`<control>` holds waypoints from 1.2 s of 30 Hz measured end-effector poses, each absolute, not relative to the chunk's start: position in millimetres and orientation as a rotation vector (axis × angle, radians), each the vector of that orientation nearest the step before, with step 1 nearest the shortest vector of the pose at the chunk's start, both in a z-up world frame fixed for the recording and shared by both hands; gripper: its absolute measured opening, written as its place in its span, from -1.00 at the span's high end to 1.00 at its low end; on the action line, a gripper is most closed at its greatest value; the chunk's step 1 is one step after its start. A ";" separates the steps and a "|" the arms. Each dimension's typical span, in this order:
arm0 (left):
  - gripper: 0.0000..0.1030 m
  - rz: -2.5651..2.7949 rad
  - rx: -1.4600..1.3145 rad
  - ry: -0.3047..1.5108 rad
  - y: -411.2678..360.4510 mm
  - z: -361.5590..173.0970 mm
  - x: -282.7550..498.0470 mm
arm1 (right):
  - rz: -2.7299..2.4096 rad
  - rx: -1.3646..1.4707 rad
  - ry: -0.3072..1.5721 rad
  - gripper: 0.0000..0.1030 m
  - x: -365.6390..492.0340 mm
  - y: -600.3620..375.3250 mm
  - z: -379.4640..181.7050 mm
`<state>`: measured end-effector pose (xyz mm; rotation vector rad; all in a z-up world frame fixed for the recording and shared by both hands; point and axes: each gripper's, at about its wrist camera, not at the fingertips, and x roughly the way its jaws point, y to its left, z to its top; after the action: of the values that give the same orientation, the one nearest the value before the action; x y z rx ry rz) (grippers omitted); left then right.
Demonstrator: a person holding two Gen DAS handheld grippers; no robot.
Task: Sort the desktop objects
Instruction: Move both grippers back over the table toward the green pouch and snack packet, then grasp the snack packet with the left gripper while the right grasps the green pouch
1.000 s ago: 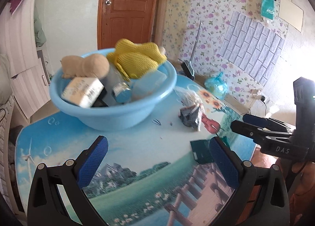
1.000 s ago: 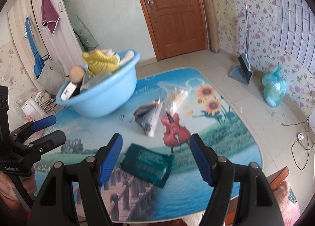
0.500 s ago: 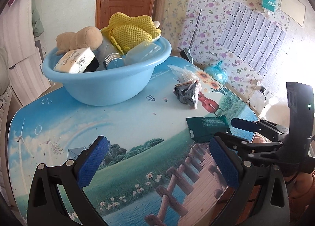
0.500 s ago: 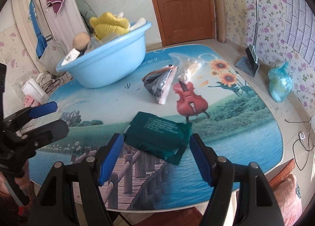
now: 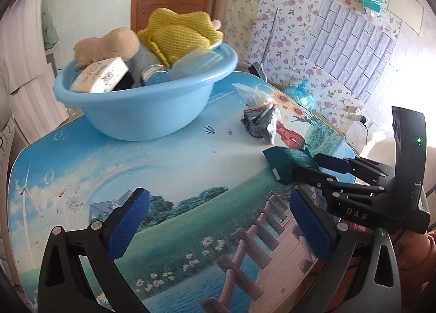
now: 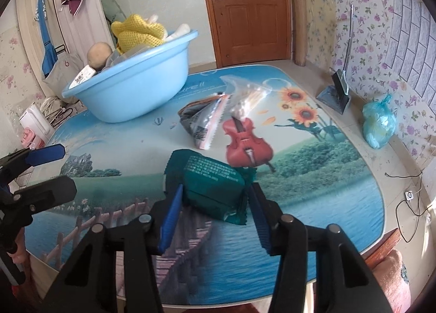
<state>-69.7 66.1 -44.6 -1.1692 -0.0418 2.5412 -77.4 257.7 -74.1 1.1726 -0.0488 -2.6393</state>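
Observation:
A dark green packet (image 6: 212,185) lies on the picture-printed table (image 6: 313,176) near its front edge. My right gripper (image 6: 215,189) has its blue pads pressed against the packet's two sides, shut on it. In the left wrist view the same packet (image 5: 283,160) sits between the right gripper's (image 5: 308,164) fingers. My left gripper (image 5: 218,198) hovers open over the table with nothing between its fingers. A light blue basin (image 5: 141,111) at the back holds a yellow mesh cloth, a tan plush toy, a box and jars.
A grey crinkled packet (image 6: 201,122) and a clear plastic bag (image 6: 245,95) lie between the basin (image 6: 136,95) and the green packet. On the floor to the right are a dustpan (image 6: 335,95) and a blue bag (image 6: 378,125). The left gripper (image 6: 64,167) stands at the table's left.
My right gripper has moved down and forward onto the green packet and its fingers have narrowed from wide open onto it. The left gripper has dropped slightly and stays open.

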 end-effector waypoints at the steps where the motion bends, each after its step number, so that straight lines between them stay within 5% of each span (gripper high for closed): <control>1: -1.00 2.532 -1.168 -0.026 70.3 -44.0 -70.2 | -2.649 1.172 -0.054 0.17 -78.2 260.7 -72.8; 6: -1.00 2.517 -1.185 0.038 95.0 -47.3 -82.8 | -2.672 1.151 -0.100 0.46 -82.9 279.1 -67.4; 10: -1.00 2.500 -1.199 0.055 117.4 -50.5 -99.8 | -2.674 1.152 -0.096 0.47 -86.9 285.0 -63.6; 14: -1.00 2.503 -1.174 0.103 140.9 -50.6 -113.8 | -2.665 1.153 -0.144 0.38 -87.1 295.3 -61.5; 17: -1.00 2.506 -1.190 0.127 153.1 -53.9 -126.7 | -2.684 1.175 -0.177 0.07 -89.4 311.6 -65.1; 25: -0.99 2.480 -1.184 0.210 177.3 -60.6 -157.0 | -2.665 1.165 -0.245 -0.08 -92.9 328.6 -70.6; 27: -0.85 2.446 -1.195 0.180 177.8 -64.9 -162.5 | -2.647 1.170 -0.263 -0.08 -94.4 326.4 -71.1; 29: -0.20 2.421 -1.230 0.188 178.4 -72.5 -165.9 | -2.638 1.170 -0.258 -0.09 -94.6 322.8 -71.8; 32: 0.15 2.416 -1.217 0.195 176.8 -70.6 -166.2 | -2.643 1.181 -0.211 -0.10 -95.1 314.6 -74.6; 36: 0.32 2.400 -1.205 0.198 171.3 -66.4 -162.2 | -2.650 1.179 -0.159 -0.26 -97.4 304.9 -76.0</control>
<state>-162.2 171.3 -66.4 -1.2047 0.1982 2.3998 -97.4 304.9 -76.0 1.1786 -0.1588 -2.6504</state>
